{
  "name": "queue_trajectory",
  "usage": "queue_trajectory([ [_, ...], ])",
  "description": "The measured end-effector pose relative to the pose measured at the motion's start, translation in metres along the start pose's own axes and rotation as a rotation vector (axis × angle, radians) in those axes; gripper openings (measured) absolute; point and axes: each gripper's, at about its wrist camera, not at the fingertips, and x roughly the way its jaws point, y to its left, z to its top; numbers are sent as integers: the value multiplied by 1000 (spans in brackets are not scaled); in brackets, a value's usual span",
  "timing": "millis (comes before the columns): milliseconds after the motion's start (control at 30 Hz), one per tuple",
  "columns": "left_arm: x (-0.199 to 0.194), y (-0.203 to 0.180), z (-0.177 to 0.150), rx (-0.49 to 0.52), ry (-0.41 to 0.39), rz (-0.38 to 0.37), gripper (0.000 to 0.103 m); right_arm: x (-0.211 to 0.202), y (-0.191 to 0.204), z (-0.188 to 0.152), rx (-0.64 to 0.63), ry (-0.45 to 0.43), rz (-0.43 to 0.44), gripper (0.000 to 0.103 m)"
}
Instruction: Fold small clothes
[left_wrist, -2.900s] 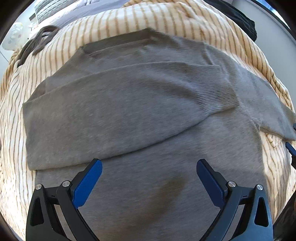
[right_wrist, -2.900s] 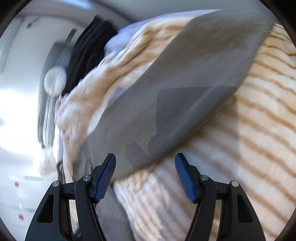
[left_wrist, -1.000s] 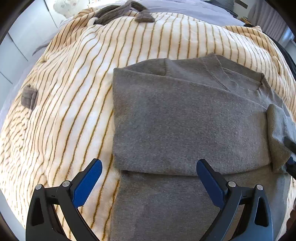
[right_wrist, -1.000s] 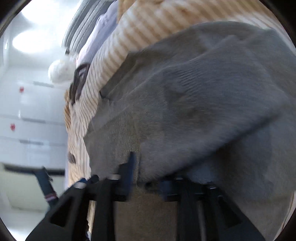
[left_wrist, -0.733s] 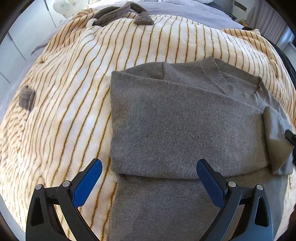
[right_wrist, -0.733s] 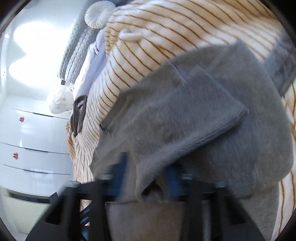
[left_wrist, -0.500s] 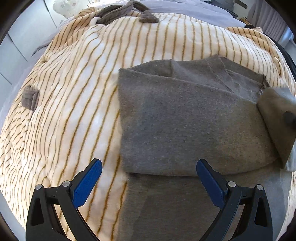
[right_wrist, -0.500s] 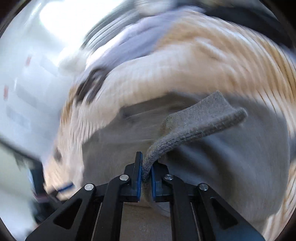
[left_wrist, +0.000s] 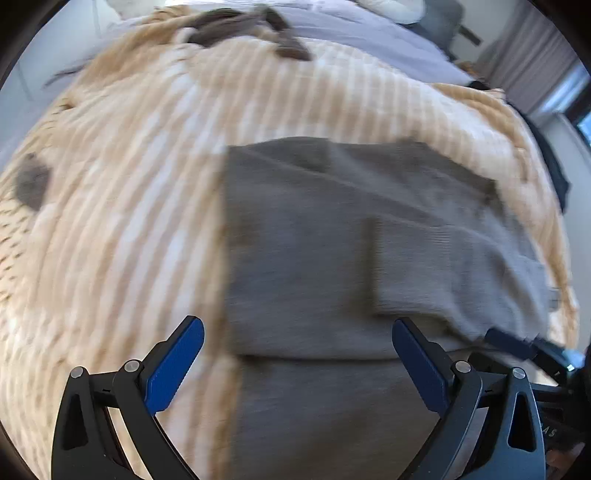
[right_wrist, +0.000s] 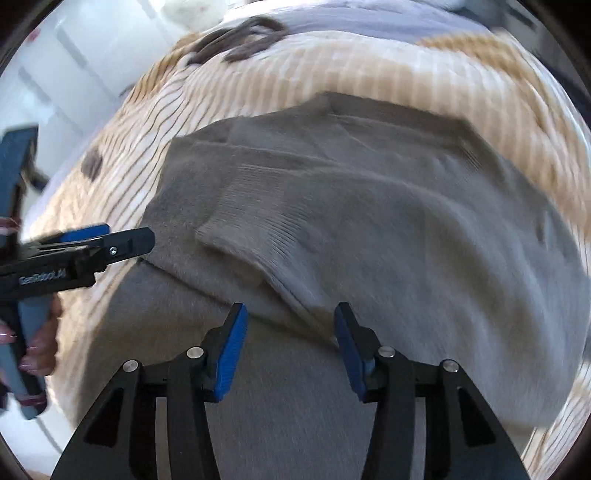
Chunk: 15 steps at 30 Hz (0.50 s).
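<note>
A bed covered in a cream blanket with thin tan stripes (left_wrist: 140, 206) fills most of both views, with a band of pale lilac sheet (left_wrist: 369, 33) beyond its far edge. The blanket leaves broad bare stretches to the left of the clothing and a narrower strip along the far and right sides, so there is open room on the left.

On the blanket lies the grey knitted sweater (left_wrist: 303, 258), with its body running away from the cameras, neckline at the far end and lower part nearest the grippers. Its left edge is a straight fold line running near to far. One sleeve with a ribbed cuff (right_wrist: 258, 229) lies folded across the body, its long axis going crosswise from the right side toward the left, with the cuff ending short of the left edge.

A dark brown garment (left_wrist: 240, 26) lies crumpled at the far edge of the blanket, well apart from the sweater, and a small dark brown patch (left_wrist: 31, 182) sits on the blanket far to the left.

The left gripper (left_wrist: 297, 362) hovers over the sweater's near left part, its blue-padded fingers spread wide, holding nothing. The right gripper (right_wrist: 290, 347) is over the near edge of the folded sleeve, fingers apart with the cloth lying free between them.
</note>
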Motion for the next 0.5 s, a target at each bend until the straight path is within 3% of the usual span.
queue_trajectory([
  [67, 2, -19, -1, 19, 20, -66, 102, -12, -26, -12, 117, -2, 46, 53],
  [167, 15, -38, 5, 44, 39, -103, 102, -29, -76, -40, 352, -9, 113, 53],
  [200, 17, -45, 5, 52, 40, -115, 96, -35, -95, -52, 445, -15, 137, 53],
  [233, 19, -52, 6, 58, 47, -122, 83, -38, -110, -60, 515, -25, 160, 53],
  [300, 26, -76, 7, 62, 84, -114, 76, -45, -141, -80, 658, -58, 203, 53],
  [367, 26, -78, 8, 66, 73, -114, 53, -52, -166, -97, 779, -105, 246, 53],
  [433, 21, -77, 12, 69, 62, -131, 18, -55, -182, -107, 864, -150, 282, 53],
  [500, 13, -69, 14, 34, 53, -207, 13, -56, -195, -116, 943, -201, 312, 53],
])
